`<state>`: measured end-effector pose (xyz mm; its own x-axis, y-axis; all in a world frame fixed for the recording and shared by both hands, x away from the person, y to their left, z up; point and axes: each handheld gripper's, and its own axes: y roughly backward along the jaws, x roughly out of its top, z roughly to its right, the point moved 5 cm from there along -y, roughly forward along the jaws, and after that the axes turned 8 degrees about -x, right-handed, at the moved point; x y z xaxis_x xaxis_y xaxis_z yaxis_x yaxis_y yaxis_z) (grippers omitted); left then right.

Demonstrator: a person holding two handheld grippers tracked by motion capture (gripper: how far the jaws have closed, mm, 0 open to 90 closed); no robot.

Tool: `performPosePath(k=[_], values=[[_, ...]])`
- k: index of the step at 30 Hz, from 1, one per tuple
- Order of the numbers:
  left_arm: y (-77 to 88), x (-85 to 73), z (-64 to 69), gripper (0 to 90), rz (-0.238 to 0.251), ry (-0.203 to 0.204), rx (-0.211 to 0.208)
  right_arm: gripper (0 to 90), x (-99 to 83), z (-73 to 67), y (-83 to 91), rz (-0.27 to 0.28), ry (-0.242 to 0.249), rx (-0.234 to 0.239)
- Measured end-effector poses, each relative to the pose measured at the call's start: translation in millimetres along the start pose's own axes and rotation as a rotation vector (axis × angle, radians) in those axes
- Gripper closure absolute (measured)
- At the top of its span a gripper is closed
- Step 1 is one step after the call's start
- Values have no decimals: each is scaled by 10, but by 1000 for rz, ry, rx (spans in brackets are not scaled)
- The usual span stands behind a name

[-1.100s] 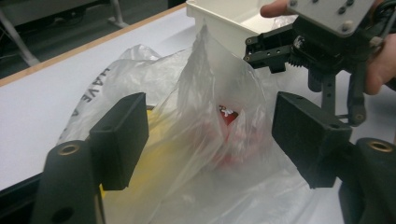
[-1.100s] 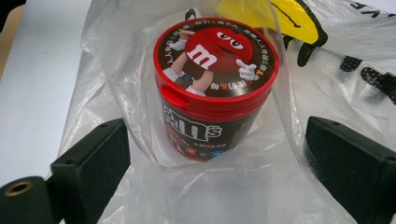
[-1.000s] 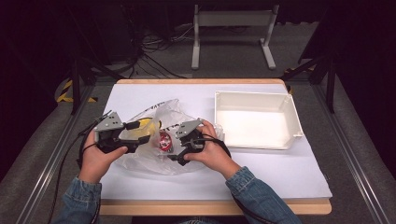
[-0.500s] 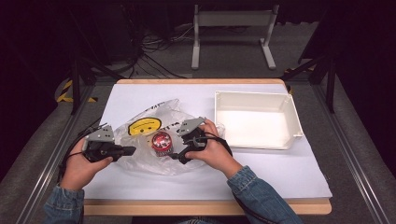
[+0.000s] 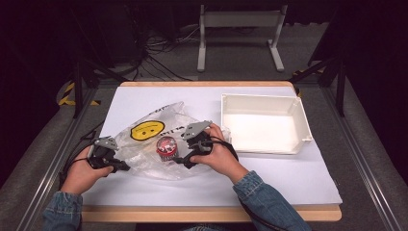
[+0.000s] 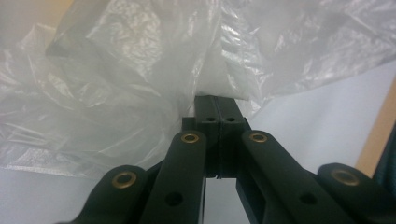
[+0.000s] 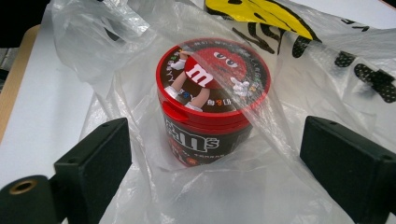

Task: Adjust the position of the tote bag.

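Note:
A clear plastic bag (image 5: pixel 144 154) with a yellow smiley print (image 5: pixel 146 130) lies on the white table cover. Inside it stands a red candy tub (image 5: pixel 166 147), upright, lid up. My left gripper (image 5: pixel 124 167) is at the bag's near left edge, with its jaws shut on a fold of the bag. In the left gripper view its tips (image 6: pixel 218 100) meet on the bag (image 6: pixel 116 70). My right gripper (image 5: pixel 179 154) stands open just right of the tub. In the right gripper view the tub (image 7: pixel 212 98) sits between the spread jaws of the right gripper (image 7: pixel 219 161), apart from both pads, under the bag film (image 7: pixel 327 60).
A white empty bin (image 5: pixel 262 98) stands at the right of the table cover (image 5: pixel 288 183). The wooden table edge (image 5: pixel 211 214) runs along the front. Metal stands and cables are on the floor behind the table.
My left gripper has moved left and toward the person, off the top of the bag to its near left edge, uncovering the smiley print, and its jaws have closed. The right gripper has stayed put.

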<state>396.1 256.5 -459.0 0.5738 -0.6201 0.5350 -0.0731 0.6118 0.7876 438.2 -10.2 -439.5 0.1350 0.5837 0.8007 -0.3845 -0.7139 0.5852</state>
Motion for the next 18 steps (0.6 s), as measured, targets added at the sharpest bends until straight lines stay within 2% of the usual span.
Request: performPosePath(k=[5,9,13,15,16,18], values=[[-36,6,-102,900,34,23,33,82,-13,12,-40,-3,-1,7],[-64,13,-212,900,77,68,60,70,-13,35,-80,-7,-2,27],[-126,8,-304,900,91,115,73,61,-39,55,-137,-22,0,43],[-139,5,-323,900,95,122,69,60,-47,55,-151,-24,5,44],[-141,11,-356,900,120,141,70,59,-62,59,-174,-27,7,45],[-138,19,-385,900,134,151,89,59,-76,73,-189,-29,7,45]])
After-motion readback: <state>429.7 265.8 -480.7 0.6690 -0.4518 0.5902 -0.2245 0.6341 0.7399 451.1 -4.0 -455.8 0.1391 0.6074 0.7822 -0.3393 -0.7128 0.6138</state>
